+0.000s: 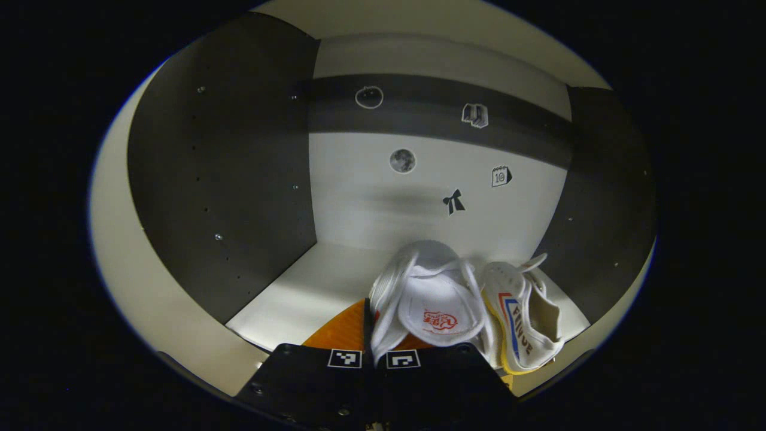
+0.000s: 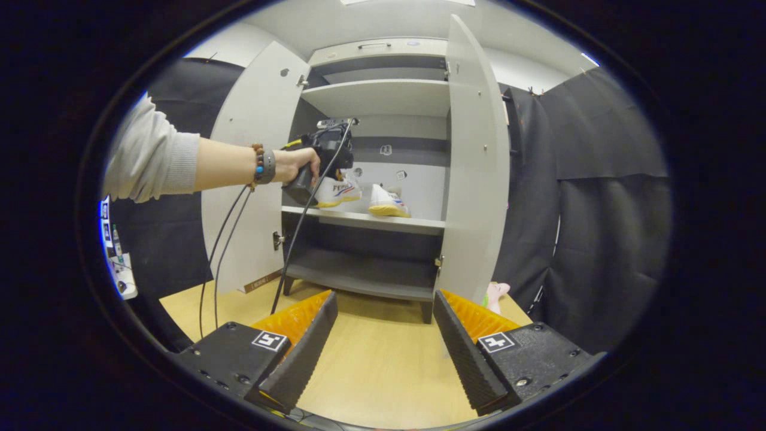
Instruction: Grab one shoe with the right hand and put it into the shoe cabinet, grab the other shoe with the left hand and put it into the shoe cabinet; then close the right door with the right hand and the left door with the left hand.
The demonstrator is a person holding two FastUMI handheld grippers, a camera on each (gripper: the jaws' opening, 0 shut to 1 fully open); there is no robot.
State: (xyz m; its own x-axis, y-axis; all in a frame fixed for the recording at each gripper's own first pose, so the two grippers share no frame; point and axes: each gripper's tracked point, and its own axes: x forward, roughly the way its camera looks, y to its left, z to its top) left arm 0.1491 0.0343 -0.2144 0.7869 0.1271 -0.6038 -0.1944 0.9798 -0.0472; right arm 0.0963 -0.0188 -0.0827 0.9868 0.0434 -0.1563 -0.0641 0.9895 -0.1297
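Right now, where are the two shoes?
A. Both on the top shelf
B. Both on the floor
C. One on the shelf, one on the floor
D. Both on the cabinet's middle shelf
D: both shoes sit on the middle shelf, doors open.

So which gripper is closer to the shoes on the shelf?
Left. The left gripper is inside the cabinet, shut on one shoe, the other shoe beside it. The right gripper hangs open out over the floor, well back.
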